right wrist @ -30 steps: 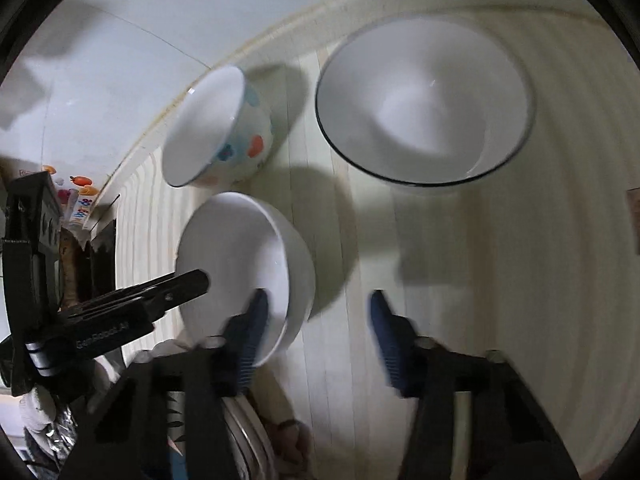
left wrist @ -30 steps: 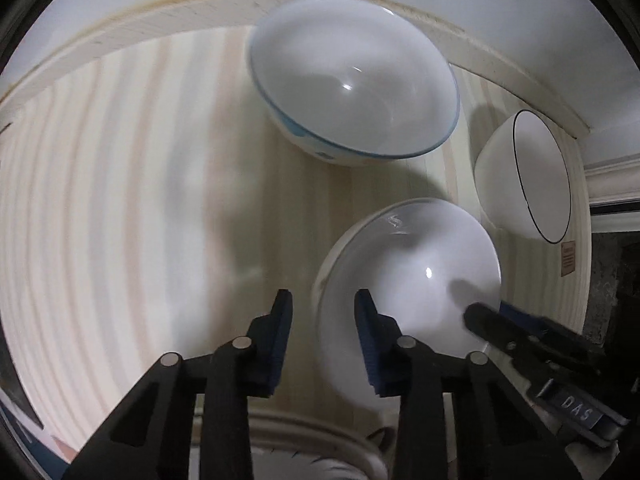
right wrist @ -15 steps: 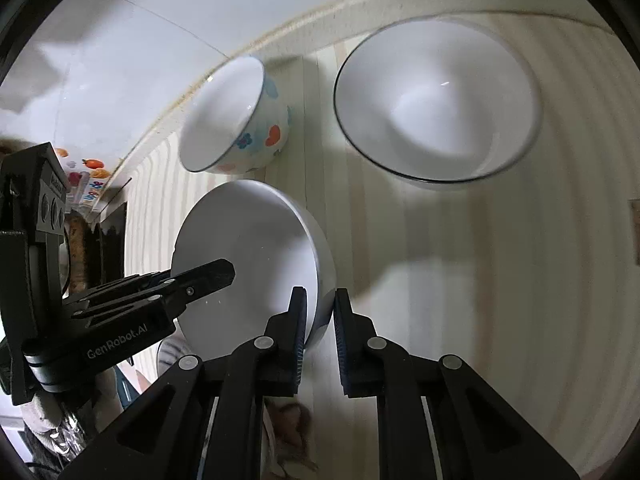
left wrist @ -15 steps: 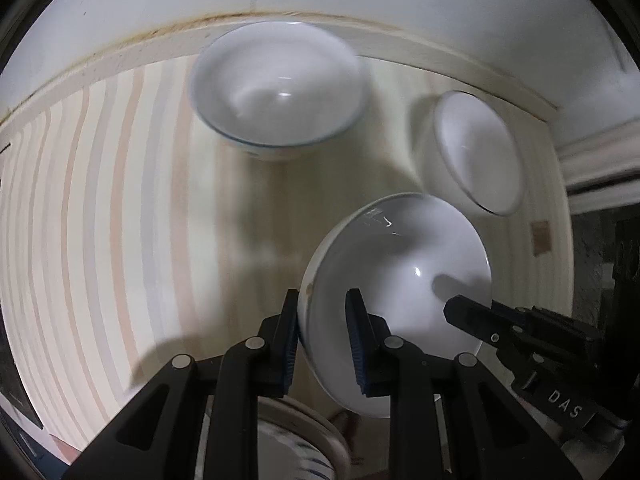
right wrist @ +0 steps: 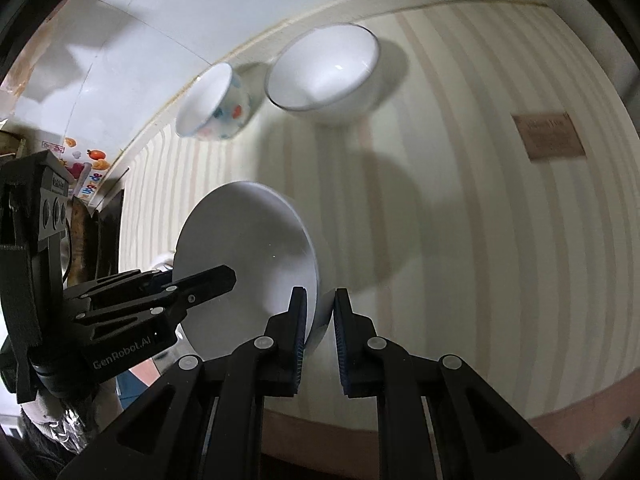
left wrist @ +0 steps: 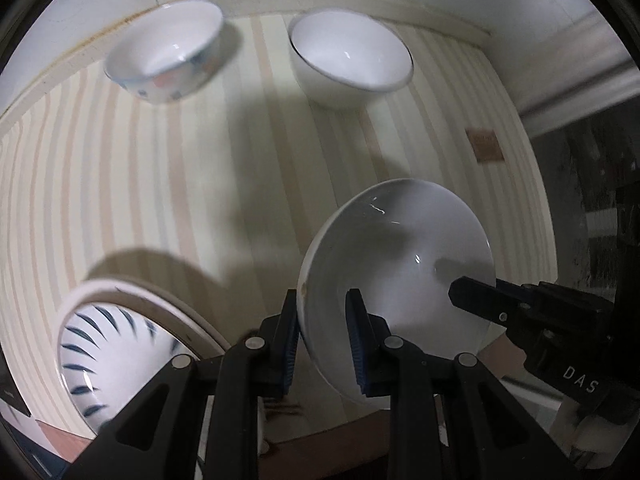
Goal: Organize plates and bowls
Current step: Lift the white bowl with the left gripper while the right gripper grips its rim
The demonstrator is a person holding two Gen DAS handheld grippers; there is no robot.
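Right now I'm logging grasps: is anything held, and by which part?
Yes: the plain white bowl, by its rim. The left claw pinches the rim on one side, the right claw on the opposite side, each with one finger inside and one outside.

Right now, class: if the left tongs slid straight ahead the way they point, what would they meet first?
The left tongs already clamp the plain white bowl. Beyond it, probably striped table, then the dark-rimmed white bowl; depth is unclear.

Striped tabletop (left wrist: 168, 184), seemingly white wall (right wrist: 132, 52)
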